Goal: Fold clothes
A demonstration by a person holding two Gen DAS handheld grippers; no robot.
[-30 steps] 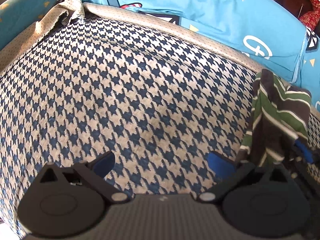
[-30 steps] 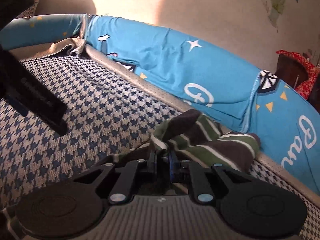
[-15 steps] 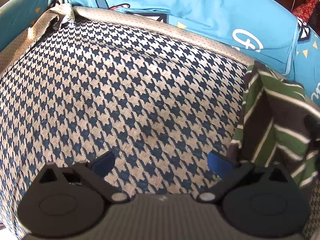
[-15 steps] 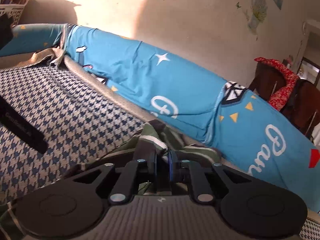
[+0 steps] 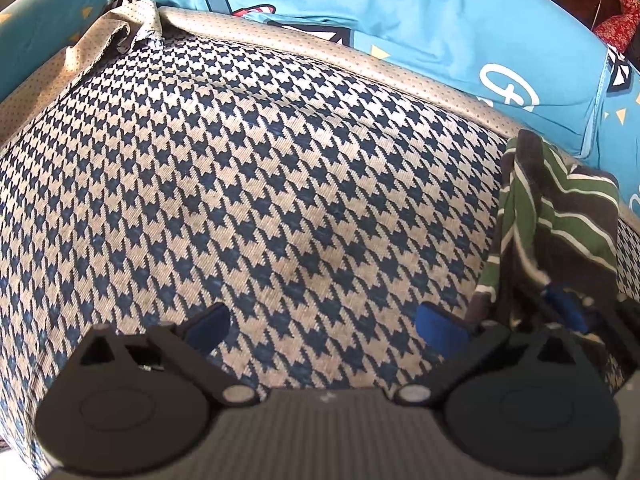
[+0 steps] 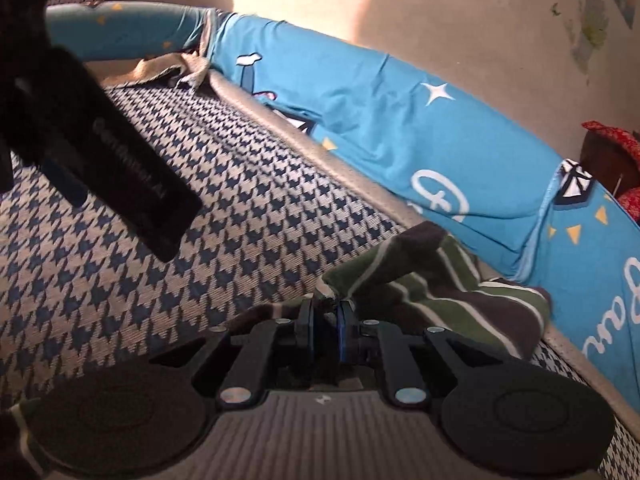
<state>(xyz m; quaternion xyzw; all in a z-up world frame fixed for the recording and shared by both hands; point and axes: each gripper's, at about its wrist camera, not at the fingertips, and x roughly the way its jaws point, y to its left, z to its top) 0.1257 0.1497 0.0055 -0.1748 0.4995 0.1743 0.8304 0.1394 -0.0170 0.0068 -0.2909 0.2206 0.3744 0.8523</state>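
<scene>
A green, brown and white striped garment (image 6: 436, 284) lies bunched near the back edge of the houndstooth bed cover (image 6: 240, 216). My right gripper (image 6: 325, 320) is shut on a fold of it, the cloth pinched between the blue pads. In the left wrist view the same striped garment (image 5: 560, 216) hangs at the right, with the right gripper's blue fingertip (image 5: 564, 304) under it. My left gripper (image 5: 324, 322) stands open over the bare houndstooth cover (image 5: 260, 184), nothing between its fingers.
Blue printed cushions (image 6: 400, 128) line the back of the bed below a beige wall. A beige dotted sheet edge (image 5: 120, 36) is rumpled at the far left corner. A dark chair with red cloth (image 6: 612, 160) stands at the right. The left gripper's black body (image 6: 100, 152) crosses the upper left.
The right gripper lifted the striped garment, then came back down and leftwards with it. The left gripper stayed in place, open.
</scene>
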